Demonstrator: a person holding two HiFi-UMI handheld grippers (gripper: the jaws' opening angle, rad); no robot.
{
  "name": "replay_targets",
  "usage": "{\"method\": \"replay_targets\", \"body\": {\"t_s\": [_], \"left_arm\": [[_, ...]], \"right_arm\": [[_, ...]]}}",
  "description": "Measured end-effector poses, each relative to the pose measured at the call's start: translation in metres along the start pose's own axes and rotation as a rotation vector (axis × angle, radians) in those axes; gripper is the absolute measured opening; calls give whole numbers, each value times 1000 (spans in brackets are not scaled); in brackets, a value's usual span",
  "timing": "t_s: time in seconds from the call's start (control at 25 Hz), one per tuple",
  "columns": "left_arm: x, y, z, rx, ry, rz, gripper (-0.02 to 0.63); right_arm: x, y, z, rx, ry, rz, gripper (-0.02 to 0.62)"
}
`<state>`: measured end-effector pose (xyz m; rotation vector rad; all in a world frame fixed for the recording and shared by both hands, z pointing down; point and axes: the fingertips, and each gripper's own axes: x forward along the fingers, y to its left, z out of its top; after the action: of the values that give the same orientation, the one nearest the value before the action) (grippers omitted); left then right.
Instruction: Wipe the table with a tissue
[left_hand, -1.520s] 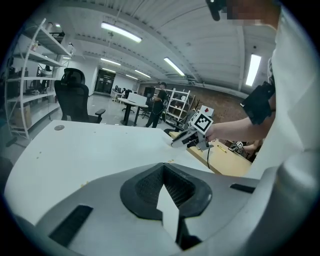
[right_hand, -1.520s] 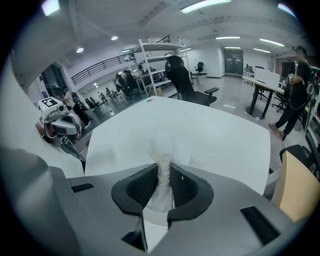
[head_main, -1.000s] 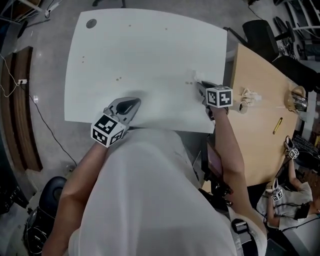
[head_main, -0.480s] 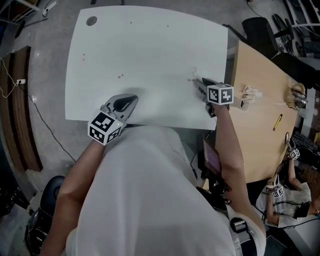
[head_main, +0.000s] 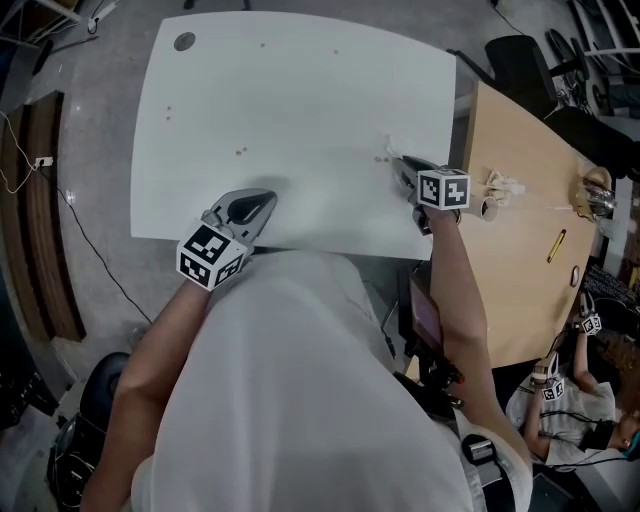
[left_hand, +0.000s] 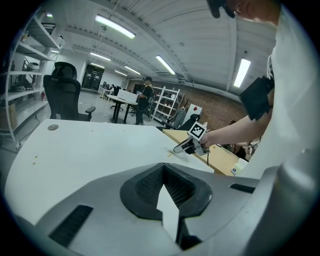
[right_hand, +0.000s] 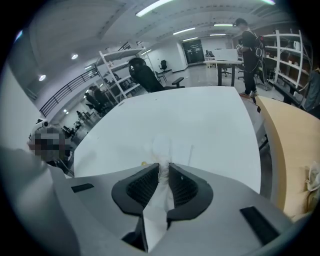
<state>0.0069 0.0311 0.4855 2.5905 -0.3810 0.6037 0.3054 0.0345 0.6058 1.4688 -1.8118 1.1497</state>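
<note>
A white tissue (head_main: 391, 149) lies crumpled on the white table (head_main: 300, 90) near its right edge. My right gripper (head_main: 398, 165) points down at the tissue, and its jaws are closing with the tissue (right_hand: 162, 176) pinched between the pads. The free end of the tissue rests on the tabletop just ahead of the right gripper (right_hand: 164, 168). A few small brown crumbs (head_main: 240, 153) dot the table, and one crumb (right_hand: 143, 163) sits beside the tissue. My left gripper (head_main: 266, 198) hovers at the table's near edge, jaws together with nothing in them; in its own view the left gripper (left_hand: 164, 169) faces the right one.
A wooden table (head_main: 520, 260) adjoins on the right, with a crumpled tissue (head_main: 503, 186), a yellow pen (head_main: 555, 250) and a cup on it. A black chair (head_main: 520, 65) stands behind it. Another person (head_main: 560, 410) sits at lower right. A grey cable hole (head_main: 184, 42) marks the far left corner.
</note>
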Motion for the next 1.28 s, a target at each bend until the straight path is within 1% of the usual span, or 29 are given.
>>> {"method": "replay_targets", "body": {"t_s": [0.16, 0.36, 0.52, 0.76, 0.92, 1.08, 1.28], "left_arm": [[1, -1, 0, 0, 1, 3, 5], [-1, -2, -3, -1, 4, 7, 5], [0, -4, -4, -1, 5, 8, 6], [-1, -5, -4, 1, 5, -5, 5], [-12, 9, 0, 2, -11, 22, 5], [-14, 6, -5, -12, -11, 18, 5], [-21, 12, -3, -7, -3, 14, 5]], "right_arm": [[5, 4, -1, -24, 18, -7, 66], [5, 8, 3, 13, 2, 8, 60], [11, 15, -4, -15, 22, 11, 57], [14, 31, -8, -13, 14, 3, 57], [28, 48, 9, -32, -5, -3, 57], [27, 58, 5, -56, 11, -26, 57], [32, 78, 5, -52, -8, -28, 57]]}}
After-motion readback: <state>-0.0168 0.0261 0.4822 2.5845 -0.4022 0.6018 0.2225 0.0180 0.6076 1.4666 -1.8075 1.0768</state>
